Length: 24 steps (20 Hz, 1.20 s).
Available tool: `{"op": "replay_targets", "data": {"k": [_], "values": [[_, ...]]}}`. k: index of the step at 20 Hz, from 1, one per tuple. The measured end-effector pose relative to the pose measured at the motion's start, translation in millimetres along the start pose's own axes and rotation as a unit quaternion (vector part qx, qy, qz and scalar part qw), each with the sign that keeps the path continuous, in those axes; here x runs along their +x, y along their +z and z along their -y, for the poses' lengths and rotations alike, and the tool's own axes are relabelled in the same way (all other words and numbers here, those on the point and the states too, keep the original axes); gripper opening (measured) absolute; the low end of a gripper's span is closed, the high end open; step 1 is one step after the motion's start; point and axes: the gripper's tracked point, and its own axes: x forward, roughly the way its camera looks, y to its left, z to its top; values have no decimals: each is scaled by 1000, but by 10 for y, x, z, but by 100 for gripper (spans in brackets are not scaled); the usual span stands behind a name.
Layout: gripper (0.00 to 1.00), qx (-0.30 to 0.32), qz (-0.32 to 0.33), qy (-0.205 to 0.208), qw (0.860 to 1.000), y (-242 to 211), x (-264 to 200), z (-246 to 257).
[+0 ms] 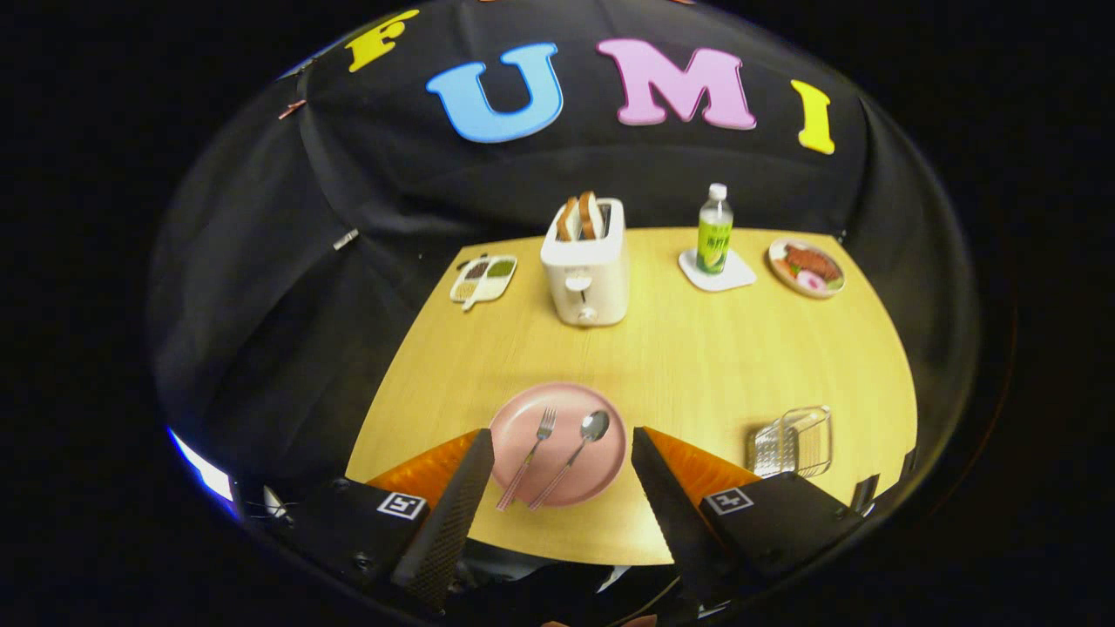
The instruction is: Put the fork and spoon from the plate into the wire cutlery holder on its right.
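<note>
The tongs [562,444] are spread wide with nothing in them, hanging above the near edge of the desk [697,366], one finger on either side of the plate [601,483]. The plate is pink and round and sits right between the fingertips, close to the desk's front edge. On it there's one fork [528,457] and one spoon [571,455], lying side by side and roughly parallel, fork on the left, spoon on the right. Both have their long axis running on a slant: handles toward the tongs and a bit left, working ends pointing away and a bit right, so tines and bowl aim at the far side of the desk. The handles look pinkish and their ends reach the plate's near rim. The holder [791,441] is a small wire basket off to the right of the plate, past the right finger, well apart from the plate. The desk is a light wood top in a booth hung with black cloth. Along the far side: one divided tray [483,279], one white toaster [585,266] with two slices [581,217] sticking up, one bottle [714,231] on a white coaster [718,271], and one dish of food [806,267].
</note>
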Motion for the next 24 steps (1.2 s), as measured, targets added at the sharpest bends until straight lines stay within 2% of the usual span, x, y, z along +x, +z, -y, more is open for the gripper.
{"op": "replay_targets", "data": {"k": [4, 6, 8, 11, 12, 17, 18, 19, 24], "values": [[97, 53, -103, 14, 993, -434, 498, -89], [90, 70, -145, 7, 987, -665, 728, -74], [89, 71, -180, -8, 981, -869, 928, -48], [88, 74, -207, -30, 975, -1044, 1169, -11], [80, 75, -212, -36, 974, -1080, 1236, 13], [80, 91, -240, -65, 964, -1277, 1449, 111], [67, 98, -240, -70, 963, -1292, 1499, 127], [62, 103, -243, -72, 962, -1326, 1542, 127], [21, 109, -257, -88, 956, -1377, 1534, 234]]}}
